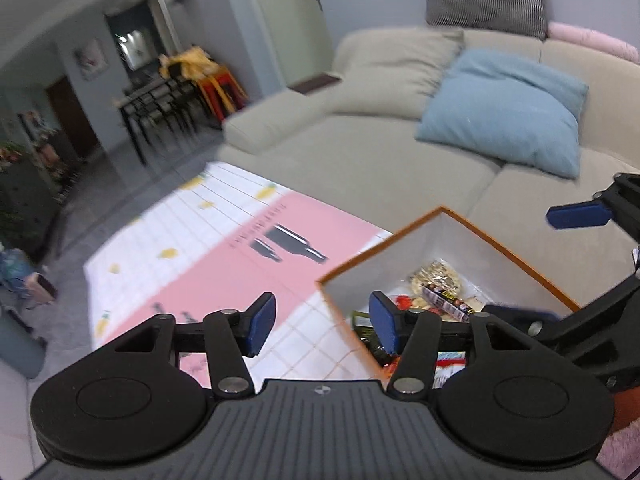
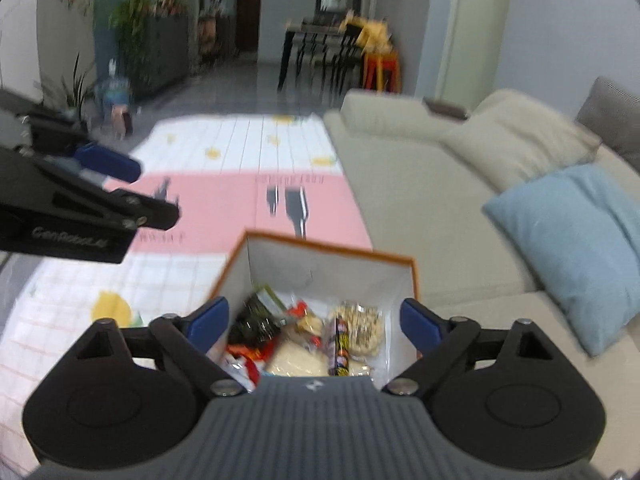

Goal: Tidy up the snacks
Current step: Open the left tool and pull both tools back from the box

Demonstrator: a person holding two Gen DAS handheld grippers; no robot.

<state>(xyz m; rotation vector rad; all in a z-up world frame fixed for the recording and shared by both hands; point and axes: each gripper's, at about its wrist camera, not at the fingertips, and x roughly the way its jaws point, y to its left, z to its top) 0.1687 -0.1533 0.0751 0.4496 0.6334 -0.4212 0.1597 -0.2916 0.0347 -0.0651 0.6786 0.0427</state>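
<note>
A living room with a beige sofa and a pink-and-white play mat on the grey floor forms the setting; a dining table with chairs stands far behind.

The landmark is an open box with an orange rim and white inner walls. The right gripper hangs above it, its blue fingers spread wide with nothing between them; below the gap lie the snacks in the bottom of the box: a dark packet, a striped stick-shaped pack, a pale bag and a round grain cake. The left gripper hangs over the box's left edge, its fingers also wide apart and holding nothing. The mat lies left of and behind the box, the sofa just to the right of it. A light-blue cushion rests on the sofa beyond the box, a striped grey one on the backrest.
</note>
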